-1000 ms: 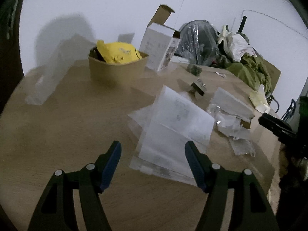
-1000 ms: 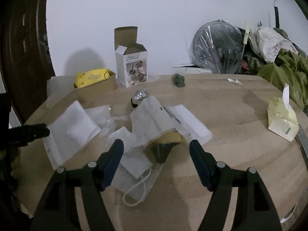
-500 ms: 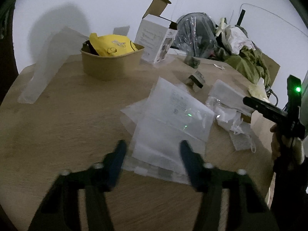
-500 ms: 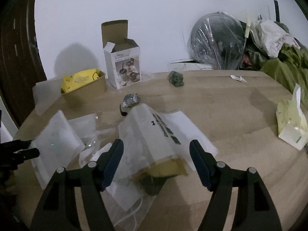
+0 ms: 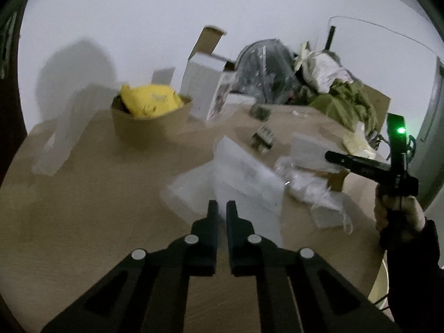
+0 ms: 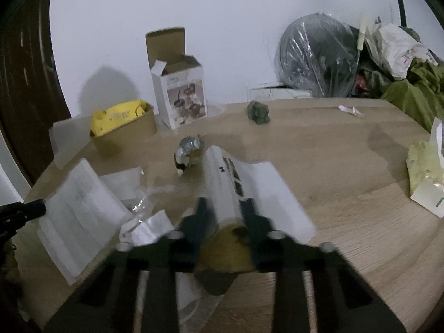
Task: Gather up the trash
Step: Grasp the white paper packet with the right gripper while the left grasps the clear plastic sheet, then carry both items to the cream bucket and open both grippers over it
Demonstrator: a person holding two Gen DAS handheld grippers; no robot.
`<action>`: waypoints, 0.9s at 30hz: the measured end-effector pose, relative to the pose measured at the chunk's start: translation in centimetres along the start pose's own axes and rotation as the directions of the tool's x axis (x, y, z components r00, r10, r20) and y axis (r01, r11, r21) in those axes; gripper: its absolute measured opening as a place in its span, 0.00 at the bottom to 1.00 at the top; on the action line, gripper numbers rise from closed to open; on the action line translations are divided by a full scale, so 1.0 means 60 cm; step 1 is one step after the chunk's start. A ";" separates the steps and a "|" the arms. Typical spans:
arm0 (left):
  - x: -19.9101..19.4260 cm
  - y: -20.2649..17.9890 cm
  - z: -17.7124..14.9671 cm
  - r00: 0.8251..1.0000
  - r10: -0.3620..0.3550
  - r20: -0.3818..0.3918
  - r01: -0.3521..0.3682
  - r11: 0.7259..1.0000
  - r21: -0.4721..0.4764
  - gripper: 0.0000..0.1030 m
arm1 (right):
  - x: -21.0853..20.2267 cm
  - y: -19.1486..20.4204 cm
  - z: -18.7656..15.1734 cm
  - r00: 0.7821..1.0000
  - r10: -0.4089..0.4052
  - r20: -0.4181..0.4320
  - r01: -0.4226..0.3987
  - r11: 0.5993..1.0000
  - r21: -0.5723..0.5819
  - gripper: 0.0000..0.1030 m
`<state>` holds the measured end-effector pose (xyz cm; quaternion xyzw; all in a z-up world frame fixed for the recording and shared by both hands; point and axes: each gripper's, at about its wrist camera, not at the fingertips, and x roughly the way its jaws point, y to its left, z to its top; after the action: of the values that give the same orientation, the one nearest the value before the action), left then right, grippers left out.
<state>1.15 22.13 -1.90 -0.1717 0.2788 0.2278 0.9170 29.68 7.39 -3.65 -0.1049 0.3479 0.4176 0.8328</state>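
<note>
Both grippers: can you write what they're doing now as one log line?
left gripper: shut on plastic bag | right gripper: closing around white packet | table: more trash left

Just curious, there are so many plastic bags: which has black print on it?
The white plastic bag between the right gripper's fingers; the other flat clear ones look nearly blank.

Dim room: wooden table [image 6: 347, 166] against a white wall [image 6: 236, 27], dark door [image 6: 25, 69] left.
</note>
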 end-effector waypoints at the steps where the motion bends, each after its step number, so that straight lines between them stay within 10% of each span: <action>1: -0.005 -0.005 0.002 1.000 -0.007 0.013 0.007 1.000 0.008 0.04 | -0.005 -0.001 0.001 1.000 0.003 0.009 -0.003 1.000 0.004 0.13; 27: -0.106 -0.077 0.023 0.981 -0.082 0.177 0.066 0.993 0.093 0.01 | -0.212 0.000 0.003 0.960 -0.041 0.275 0.042 0.999 0.001 0.03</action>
<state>-0.56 16.85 3.80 -0.1205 0.1973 0.1958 0.9530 24.55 -0.46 4.94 -0.0549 0.2255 0.4113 0.8815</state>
